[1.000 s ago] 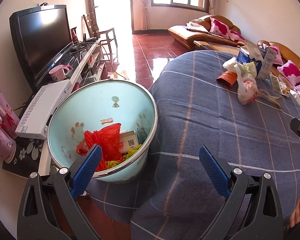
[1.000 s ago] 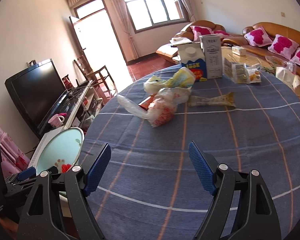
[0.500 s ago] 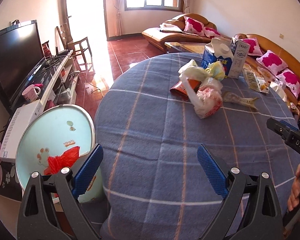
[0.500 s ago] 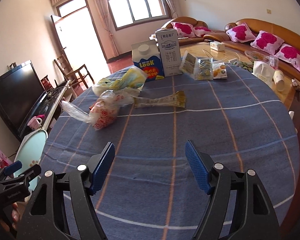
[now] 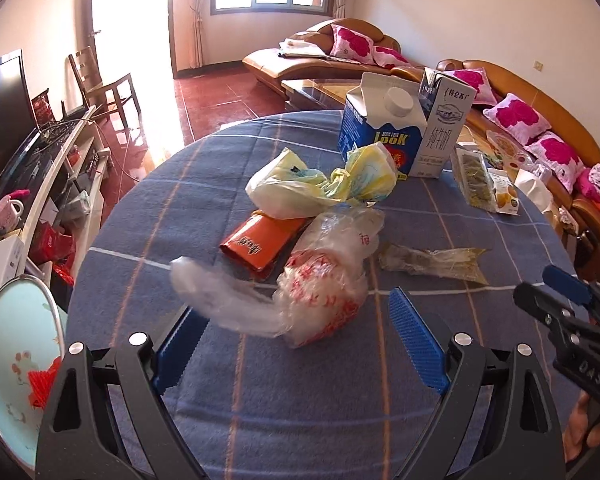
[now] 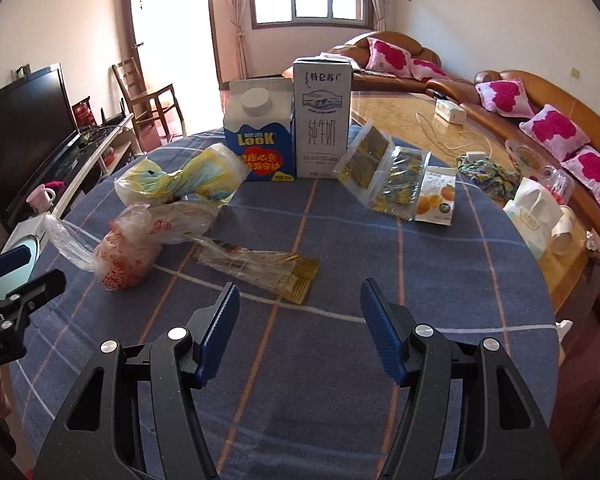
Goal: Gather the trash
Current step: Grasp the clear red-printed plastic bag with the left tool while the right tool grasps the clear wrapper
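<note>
Your left tool [image 5: 296,340] is spread wide, nothing between its blue pads [image 5: 416,344]. It hangs low over the table [image 5: 300,420], pointed at the crumpled red-print plastic bag [image 5: 324,280], which lies just ahead of the pads and does not touch them. The bag's clear tail [image 5: 220,300] trails off toward the left pad.

Taking that red-print bag as the landmark:
- orange packet [image 5: 260,246] just behind it, touching, partly tucked under
- yellowish plastic bag [image 5: 320,184] behind the packet, lying on its far end
- blue LOOK carton [image 5: 380,136] and white milk carton [image 5: 444,128] farther back, upright, side by side
- flattened clear wrapper with gold end [image 5: 428,262] just to its right, flat on the table
- snack packets [image 5: 484,180] well off to the right, near the cartons
- pale blue trash bin [image 5: 12,360] off the table edge to the left and below, with something red [image 5: 40,384] inside

Your right tool [image 6: 300,328] is also fully parted and holds nothing. It hangs over bare blue plaid cloth. The gold-end wrapper [image 6: 268,268] lies just ahead, slightly left of the gap, apart from the pads. The red-print bag [image 6: 128,248] sits farther left.

Each tool shows at the edge of the other's view.
</note>
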Available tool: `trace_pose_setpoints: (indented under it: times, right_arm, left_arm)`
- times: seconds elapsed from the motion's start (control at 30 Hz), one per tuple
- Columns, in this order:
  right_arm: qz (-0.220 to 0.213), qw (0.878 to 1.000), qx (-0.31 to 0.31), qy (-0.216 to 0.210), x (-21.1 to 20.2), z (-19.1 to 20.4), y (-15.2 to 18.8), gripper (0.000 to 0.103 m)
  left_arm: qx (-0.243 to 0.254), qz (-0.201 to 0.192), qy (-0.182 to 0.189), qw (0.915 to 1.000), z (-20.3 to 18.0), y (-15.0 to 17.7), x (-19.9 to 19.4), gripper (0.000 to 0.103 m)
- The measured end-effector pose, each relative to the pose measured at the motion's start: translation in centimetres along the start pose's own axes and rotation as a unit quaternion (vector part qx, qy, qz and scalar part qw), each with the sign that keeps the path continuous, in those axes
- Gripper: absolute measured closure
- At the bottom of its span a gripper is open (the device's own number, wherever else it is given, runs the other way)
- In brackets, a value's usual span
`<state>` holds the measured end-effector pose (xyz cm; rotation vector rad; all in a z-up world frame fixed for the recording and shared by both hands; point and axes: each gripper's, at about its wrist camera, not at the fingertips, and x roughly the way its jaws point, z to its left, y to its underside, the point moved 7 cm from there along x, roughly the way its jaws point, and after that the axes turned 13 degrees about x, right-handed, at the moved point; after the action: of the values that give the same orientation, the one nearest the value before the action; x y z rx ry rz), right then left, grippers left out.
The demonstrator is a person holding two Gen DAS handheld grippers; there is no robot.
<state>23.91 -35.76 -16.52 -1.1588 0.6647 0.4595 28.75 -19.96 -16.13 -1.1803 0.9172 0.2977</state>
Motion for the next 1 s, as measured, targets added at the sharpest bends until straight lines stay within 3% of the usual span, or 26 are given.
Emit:
trace_pose_setpoints:
  times: [0.17,0.3,0.47,0.63,0.83,0.93,1.0]
  right_arm:
    - [0.005,1.000,0.020,-0.003,-0.5,-1.2,0.6,0.040]
    - [0.010,1.000,0.022,-0.007,-1.0,-1.7,1.4,0.040]
    - [0.012,1.000,0.003,-0.014,-1.3,-1.1,1.2,0.040]
    - [0.022,0.998,-0.032,-0.051,-0.1,0.4,0.1,0.040]
    - [0.038,0.988,-0.134,-0.070,2.7,3.6,-1.1,0.040]
    - [0.085,0.980,-0.157,-0.092,5.0,4.5,-0.6,0.040]
    - [0.100,0.976,-0.180,-0.076,6.6,4.7,-0.1,0.039]
  left_arm:
    - [-0.001,0.047,0.015,0.9988,-1.1,0.7,3.1,0.049]
    - [0.003,0.036,0.018,0.9992,-1.0,1.2,2.8,0.065]
    - [0.023,0.001,0.017,0.9996,-0.5,1.8,-1.8,0.066]
    - [0.002,-0.014,0.022,0.9997,1.9,3.9,-6.3,0.065]
    - [-0.057,-0.006,-0.023,0.9981,7.6,7.0,-8.6,0.065]
    - [-0.078,-0.007,-0.050,0.9956,10.3,7.7,-9.5,0.065]
    - [-0.089,-0.012,-0.057,0.9944,11.4,7.9,-10.1,0.064]
